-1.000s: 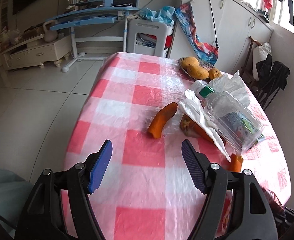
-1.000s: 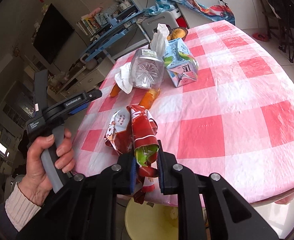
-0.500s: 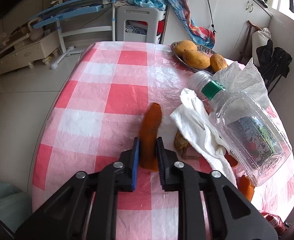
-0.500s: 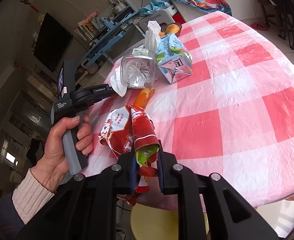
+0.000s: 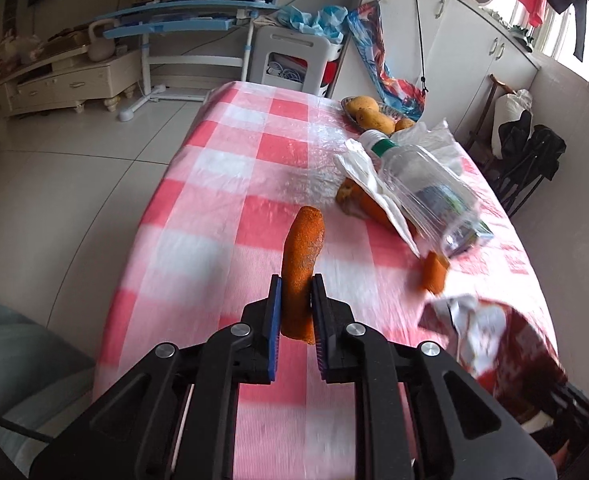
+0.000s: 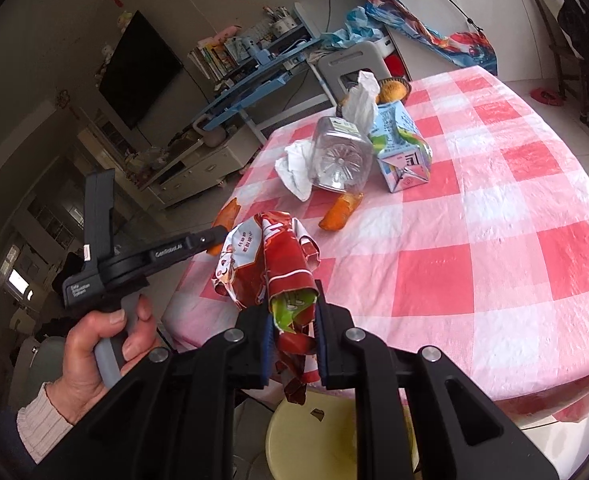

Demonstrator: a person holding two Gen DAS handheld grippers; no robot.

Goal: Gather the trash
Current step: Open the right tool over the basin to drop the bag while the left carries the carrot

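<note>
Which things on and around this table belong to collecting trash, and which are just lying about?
Belong to the job:
- orange peel, held in the left gripper
- red snack wrapper, held in the right gripper
- empty plastic bottle
- drink carton
- crumpled tissue
- second peel

Just lying about:
- mangoes in a dish
- checked tablecloth
- yellow stool

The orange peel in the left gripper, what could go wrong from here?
The left gripper pinches only the lower end of the orange peel, so it might slip out. The right gripper holds a crumpled snack wrapper with loose flaps that could snag the other peel.
</note>
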